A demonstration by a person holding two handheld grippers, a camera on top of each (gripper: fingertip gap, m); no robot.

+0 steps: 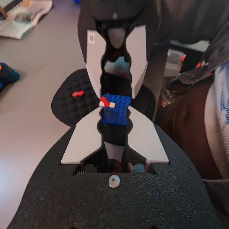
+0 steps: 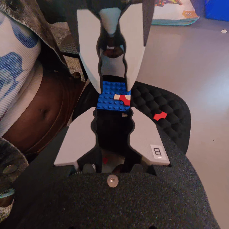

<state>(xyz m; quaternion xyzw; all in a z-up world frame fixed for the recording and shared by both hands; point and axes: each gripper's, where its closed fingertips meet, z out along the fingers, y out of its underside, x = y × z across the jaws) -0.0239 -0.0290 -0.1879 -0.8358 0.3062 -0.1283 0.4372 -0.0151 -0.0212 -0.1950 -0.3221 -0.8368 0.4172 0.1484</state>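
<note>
A blue studded plate [image 1: 116, 115] is held above a black dimpled foam mat [image 1: 74, 106] between both grippers, which face each other. My left gripper [image 1: 114, 108] is shut on the plate's near edge. My right gripper [image 1: 115, 96] comes in from the far side and pinches the opposite edge. In the right wrist view the right gripper [image 2: 112, 109] is shut on the plate [image 2: 109, 99], with the left gripper [image 2: 114, 91] opposite. A red curved tile with white tiles [image 2: 123, 99] sits on the plate's studs, also seen in the left wrist view [image 1: 106, 104].
A loose red curved tile [image 2: 159, 115] lies on the mat [image 2: 167, 99]. A small white piece [image 2: 124, 115] shows just under the plate. An open booklet [image 2: 173, 12] lies far off on the grey table. A person's clothing [image 2: 14, 62] is close beside the grippers. Both grippers' tips are close together, under 4 cm apart.
</note>
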